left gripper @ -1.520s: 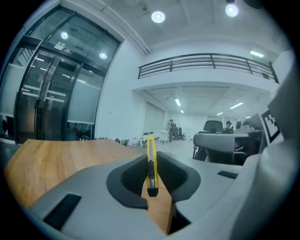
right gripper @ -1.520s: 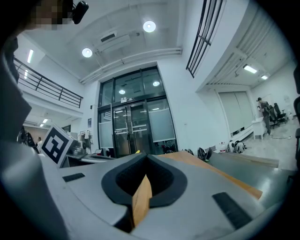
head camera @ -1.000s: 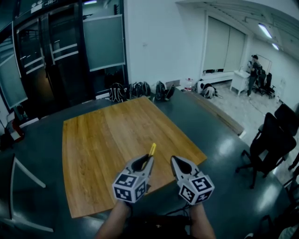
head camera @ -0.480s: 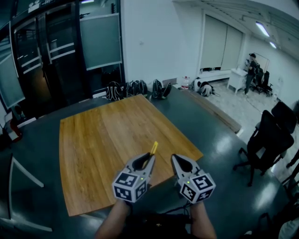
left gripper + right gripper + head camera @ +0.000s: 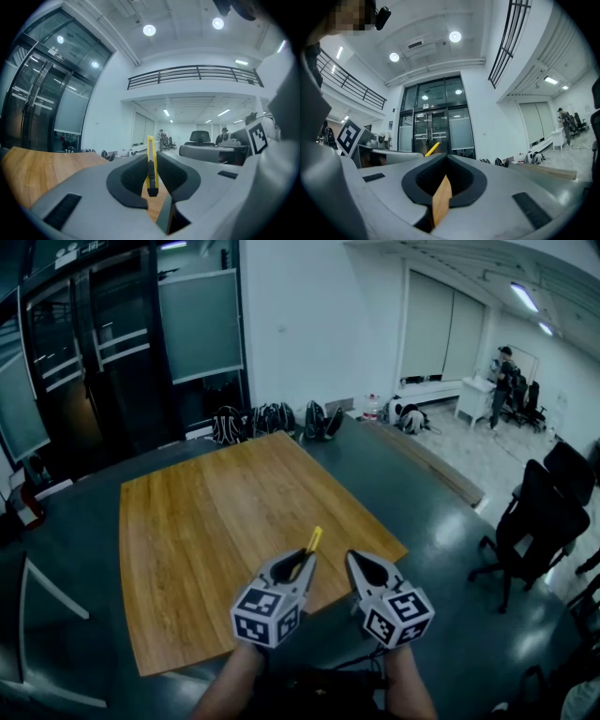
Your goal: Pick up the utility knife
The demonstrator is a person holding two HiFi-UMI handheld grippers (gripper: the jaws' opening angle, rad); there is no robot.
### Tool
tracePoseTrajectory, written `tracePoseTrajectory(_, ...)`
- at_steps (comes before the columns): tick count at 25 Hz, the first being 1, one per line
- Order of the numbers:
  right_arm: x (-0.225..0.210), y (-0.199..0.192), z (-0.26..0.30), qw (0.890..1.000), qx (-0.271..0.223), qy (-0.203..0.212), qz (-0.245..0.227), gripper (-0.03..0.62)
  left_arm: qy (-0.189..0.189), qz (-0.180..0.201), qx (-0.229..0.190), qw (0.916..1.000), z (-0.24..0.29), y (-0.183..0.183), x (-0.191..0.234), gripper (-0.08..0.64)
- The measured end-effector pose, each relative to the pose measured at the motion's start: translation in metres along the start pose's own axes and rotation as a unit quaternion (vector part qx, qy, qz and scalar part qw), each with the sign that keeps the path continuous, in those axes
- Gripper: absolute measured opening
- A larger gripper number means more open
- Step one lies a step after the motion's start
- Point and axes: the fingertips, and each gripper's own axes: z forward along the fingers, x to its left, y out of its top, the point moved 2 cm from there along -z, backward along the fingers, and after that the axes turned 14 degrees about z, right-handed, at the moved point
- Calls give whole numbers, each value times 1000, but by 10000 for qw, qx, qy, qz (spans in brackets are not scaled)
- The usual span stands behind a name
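Over on the left, the left gripper (image 5: 305, 560) has its jaws pinched in on the utility knife (image 5: 312, 540). The pads clamp the slim yellow body on both flat sides, leaving only the knife's thickness between them. The knife stands on edge, its long axis running straight along the gripper's own line, and the yellow end pokes out past the tips, away from the person. All this hangs over the near right part of the wooden desk (image 5: 202, 512), close to its near edge, and the knife looks clear of the wood. To the right, the right gripper (image 5: 354, 560) sits just beside it, tips together and nothing in them. By my read, the pick is made and the left hand owns it.
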Motion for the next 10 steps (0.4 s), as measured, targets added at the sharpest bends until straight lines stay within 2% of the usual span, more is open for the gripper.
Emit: tracePoseTrajectory(10, -3, -3, -1, 10000, 58, -34, 26, 11, 7, 5, -38, 10000, 2, 5, -2, 71)
